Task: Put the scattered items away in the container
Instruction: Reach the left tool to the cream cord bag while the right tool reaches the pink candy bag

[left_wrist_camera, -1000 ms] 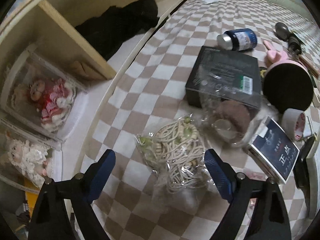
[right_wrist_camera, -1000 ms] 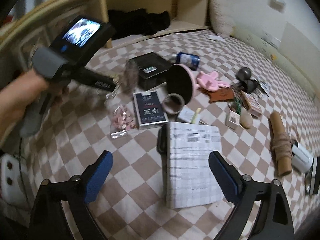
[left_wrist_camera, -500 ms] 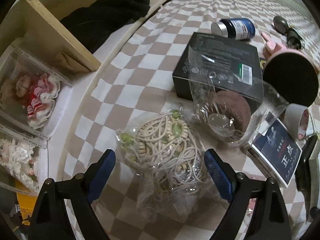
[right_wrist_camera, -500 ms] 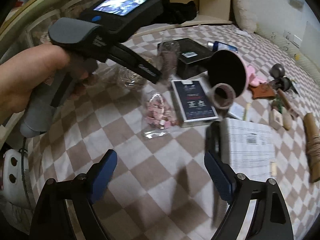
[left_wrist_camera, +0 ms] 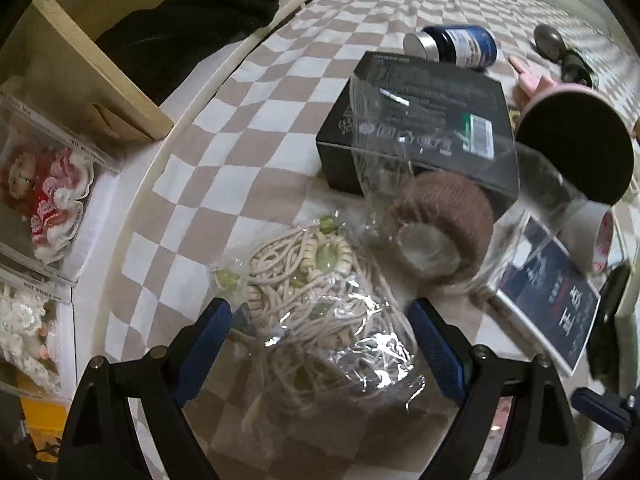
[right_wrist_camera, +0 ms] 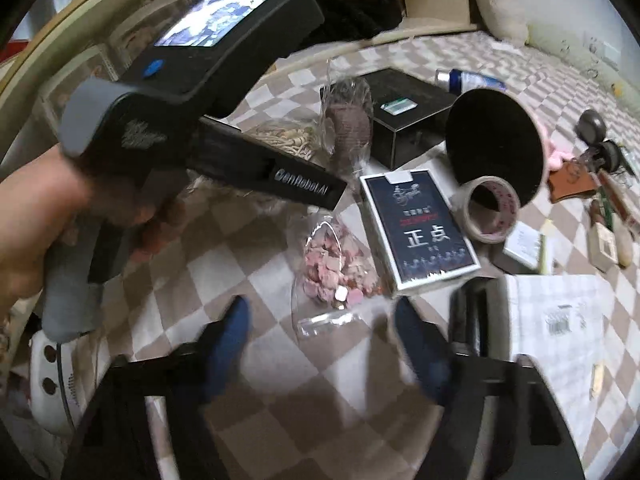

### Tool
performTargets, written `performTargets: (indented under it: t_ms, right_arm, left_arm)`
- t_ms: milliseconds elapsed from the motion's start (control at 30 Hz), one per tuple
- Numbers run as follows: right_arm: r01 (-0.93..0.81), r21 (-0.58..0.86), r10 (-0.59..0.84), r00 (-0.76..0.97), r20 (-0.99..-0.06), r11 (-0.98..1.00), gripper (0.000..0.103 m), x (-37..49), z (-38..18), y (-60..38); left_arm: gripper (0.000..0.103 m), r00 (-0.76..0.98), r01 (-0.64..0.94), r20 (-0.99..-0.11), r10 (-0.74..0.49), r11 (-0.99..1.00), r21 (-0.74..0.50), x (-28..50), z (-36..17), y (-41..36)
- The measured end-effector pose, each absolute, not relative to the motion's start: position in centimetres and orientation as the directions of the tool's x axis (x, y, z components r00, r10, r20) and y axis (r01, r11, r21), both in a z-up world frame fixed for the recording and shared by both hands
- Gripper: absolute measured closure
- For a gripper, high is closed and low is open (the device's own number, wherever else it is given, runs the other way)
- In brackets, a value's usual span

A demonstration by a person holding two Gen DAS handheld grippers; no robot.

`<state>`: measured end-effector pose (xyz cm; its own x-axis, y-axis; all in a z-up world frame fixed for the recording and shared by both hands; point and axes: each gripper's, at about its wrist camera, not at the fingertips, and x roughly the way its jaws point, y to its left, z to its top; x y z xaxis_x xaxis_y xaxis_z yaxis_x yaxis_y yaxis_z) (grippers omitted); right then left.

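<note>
The right gripper point(right_wrist_camera: 322, 322) is smeared by motion blur, its blue pads soft-edged; its jaws have just been closing, with nothing yet between them. Beside the dark card box point(right_wrist_camera: 418, 226), the white notebook point(right_wrist_camera: 560, 316) runs out past the frame's lower right and its black spine is blurred. Left of the card box, the person's hand point(right_wrist_camera: 44, 220) is cut off at the edge. Behind the black box point(left_wrist_camera: 420, 128), the blue bottle's point(left_wrist_camera: 460, 46) label is too small to read.

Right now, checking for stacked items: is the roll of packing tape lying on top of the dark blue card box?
No, the roll of packing tape rests on the checkered cloth beside the dark blue card box.
</note>
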<state>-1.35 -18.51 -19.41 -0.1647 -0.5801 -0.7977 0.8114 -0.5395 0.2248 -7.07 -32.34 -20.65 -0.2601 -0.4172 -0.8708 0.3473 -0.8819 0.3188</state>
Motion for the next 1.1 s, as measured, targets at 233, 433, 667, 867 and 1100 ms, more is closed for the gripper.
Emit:
performTargets:
  t_ms: [233, 433, 667, 867, 1100]
  right_arm:
    - [0.824, 0.211, -0.574, -0.162, -0.803, -0.527, 0.037, -2.0, -20.3, -20.0]
    - [0.839, 0.221, -0.579, -0.132, -0.805, -0.498, 0.037, -1.7, -20.7, -20.7]
    - [0.85, 0.258, -0.613, -0.093, -0.784, -0.459, 0.037, -0.6, -19.1, -20.5]
    - [0.83, 0.195, -0.543, -0.148, -0.826, -0.523, 0.037, -1.3, -20.0, -21.8]
    - [0.807, 0.191, -0.519, -0.161, -0.84, -0.559, 0.037, -1.5, -20.6, -23.1]
  left_arm:
    - [0.013, -0.266, 0.358, -0.88, -0.393, -0.888, 0.288, -6.2, -20.5, -33.8]
    - [0.017, -0.275, 0.406, -0.909, -0.313, -0.895, 0.185, -5.4, -20.7, -35.7]
    - [0.014, -0.286, 0.444, -0.92, -0.268, -0.888, 0.12, -5.2, -20.9, -36.8]
    - [0.013, -0.288, 0.47, -0.929, -0.234, -0.879, 0.076, -5.0, -21.3, -37.4]
    - [0.012, -0.296, 0.487, -0.929, -0.222, -0.872, 0.053, -2.2, -22.2, -38.7]
